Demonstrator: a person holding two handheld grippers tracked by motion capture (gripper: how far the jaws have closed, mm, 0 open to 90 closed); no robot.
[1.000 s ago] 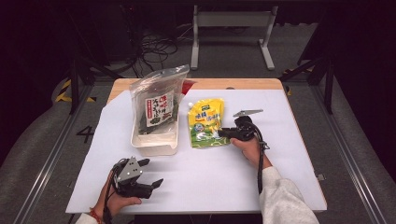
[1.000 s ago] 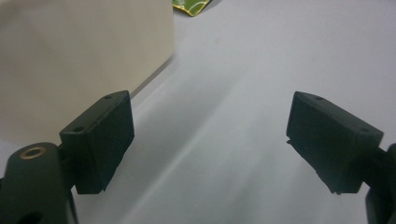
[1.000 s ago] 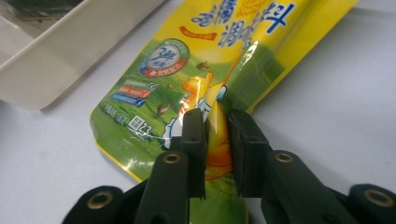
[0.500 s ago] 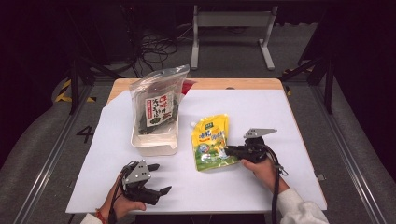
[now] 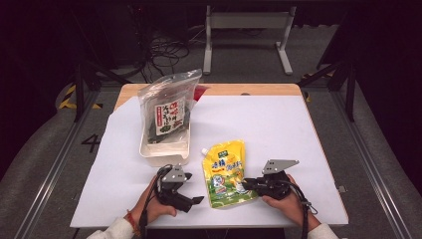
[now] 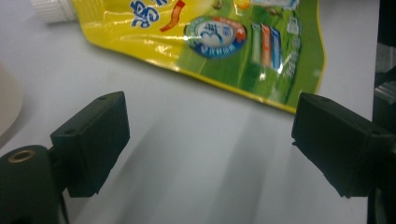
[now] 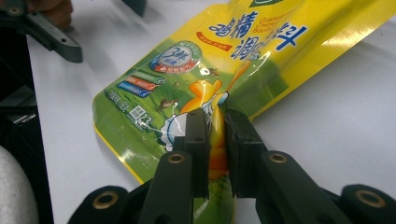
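Right tongs drag the yellow pouch to the near edge

The right tongs (image 7: 215, 122), clamped on the yellow pouch (image 5: 226, 172), have pulled it from beside the tub (image 5: 164, 149) toward the table's (image 5: 298, 129) near edge. The left tongs (image 6: 205, 140), jaws apart and empty, have closed in beside it, likely for a handover. The pouch's cap (image 6: 51, 9) is cut off.

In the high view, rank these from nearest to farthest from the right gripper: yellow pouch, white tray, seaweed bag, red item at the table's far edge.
From the right gripper:
1. yellow pouch, pinched in its jaws, lying just to its left.
2. white tray, farther left and back.
3. seaweed bag, standing in that tray, leaning toward the far side.
4. red item, behind the bag at the far edge.
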